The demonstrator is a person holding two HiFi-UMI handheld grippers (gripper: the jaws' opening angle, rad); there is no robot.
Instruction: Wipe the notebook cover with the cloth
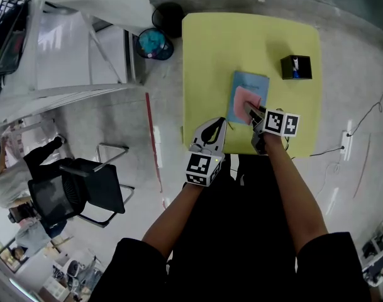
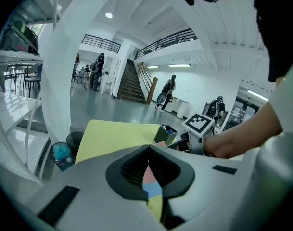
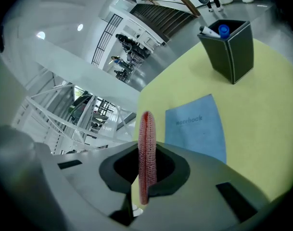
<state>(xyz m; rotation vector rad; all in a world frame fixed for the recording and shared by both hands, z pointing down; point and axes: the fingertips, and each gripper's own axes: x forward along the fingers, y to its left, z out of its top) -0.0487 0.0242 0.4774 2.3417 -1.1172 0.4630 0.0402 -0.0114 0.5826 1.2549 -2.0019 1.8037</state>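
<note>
A light blue notebook [image 1: 251,87] [image 3: 200,128] lies flat on the yellow table [image 1: 210,55]. A pink knitted cloth [image 1: 246,100] [image 3: 147,148] rests on the notebook's near part in the head view. My right gripper [image 1: 256,113] [image 3: 146,177] is shut on that cloth, which stands on edge between the jaws. The left gripper [image 1: 217,126] [image 2: 148,152] hovers over the table's near edge, left of the notebook, jaws shut with nothing between them. Through its slit I see strips of pink, blue and yellow.
A black pen holder [image 1: 296,67] [image 3: 230,52] [image 2: 164,134] stands at the table's far right. Two bins [image 1: 156,44] sit on the floor at the far left corner. A black chair [image 1: 78,190] and a white stair frame [image 1: 84,49] stand to the left.
</note>
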